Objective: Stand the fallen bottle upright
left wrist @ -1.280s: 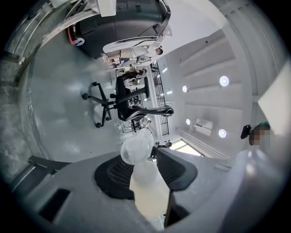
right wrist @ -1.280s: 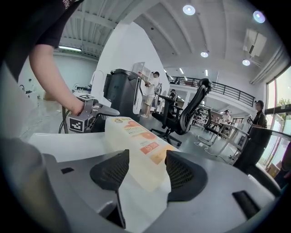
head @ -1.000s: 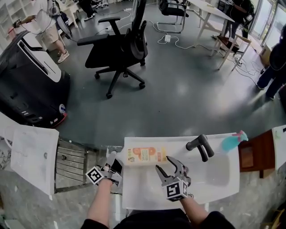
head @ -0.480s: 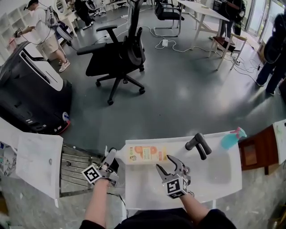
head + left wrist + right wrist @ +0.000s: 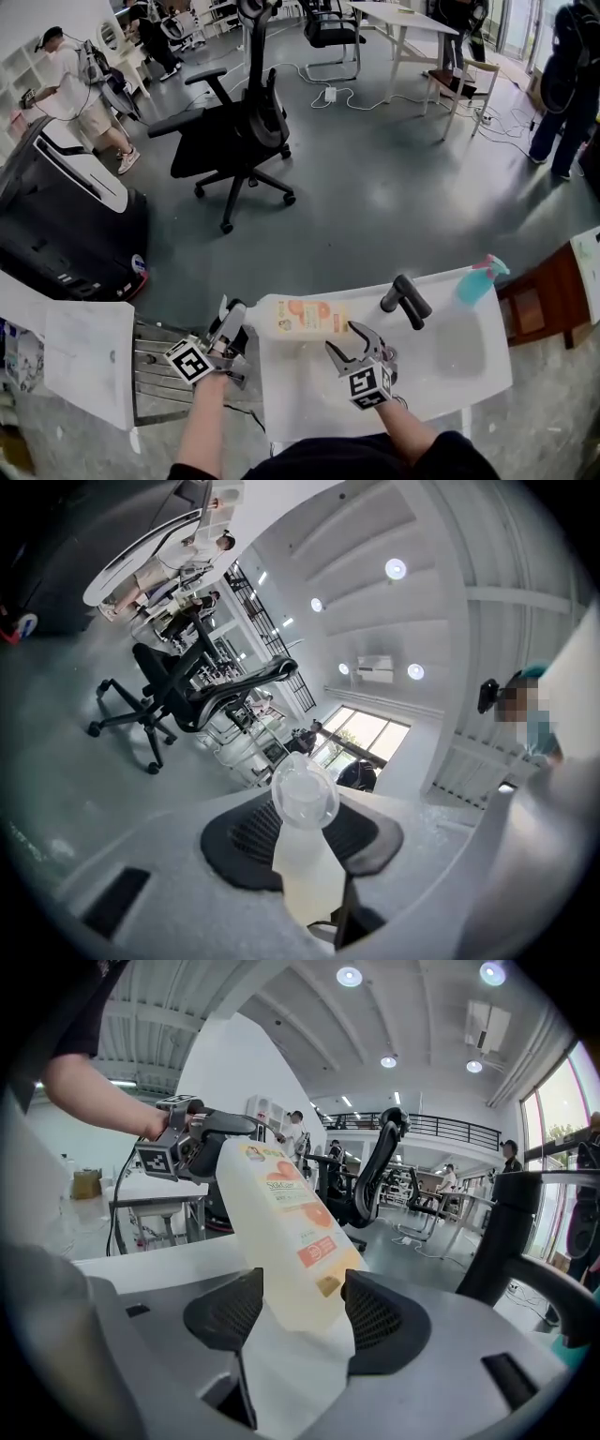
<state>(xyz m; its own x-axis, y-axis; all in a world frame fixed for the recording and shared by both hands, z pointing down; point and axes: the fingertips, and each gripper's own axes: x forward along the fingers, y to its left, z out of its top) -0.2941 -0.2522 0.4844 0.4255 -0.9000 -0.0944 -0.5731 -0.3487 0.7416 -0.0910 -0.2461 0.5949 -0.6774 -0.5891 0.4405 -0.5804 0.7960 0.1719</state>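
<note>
A pale bottle with an orange label [image 5: 300, 317] lies across the far left of the white sink top [image 5: 441, 370], its cap end lifted off the edge. My left gripper [image 5: 230, 325] holds its neck, and its jaws are closing. In the left gripper view the clear cap [image 5: 305, 794] stands out between the dark pads [image 5: 242, 841]. My right gripper [image 5: 347, 344] is at the bottle's base end, and its jaws are opening. In the right gripper view the tilted bottle [image 5: 286, 1222] rises between the two pads [image 5: 384, 1321].
A black tap [image 5: 405, 302] stands right of the bottle, and a teal spray bottle [image 5: 473, 281] lies at the far right edge. A wire rack [image 5: 150, 361] sits left of the sink. An office chair [image 5: 234, 141] and a black machine [image 5: 56, 225] stand on the floor beyond.
My left gripper has risen and rolled with the bottle's neck in it, so the cap end has come up. The right gripper has stayed in place by the base.
</note>
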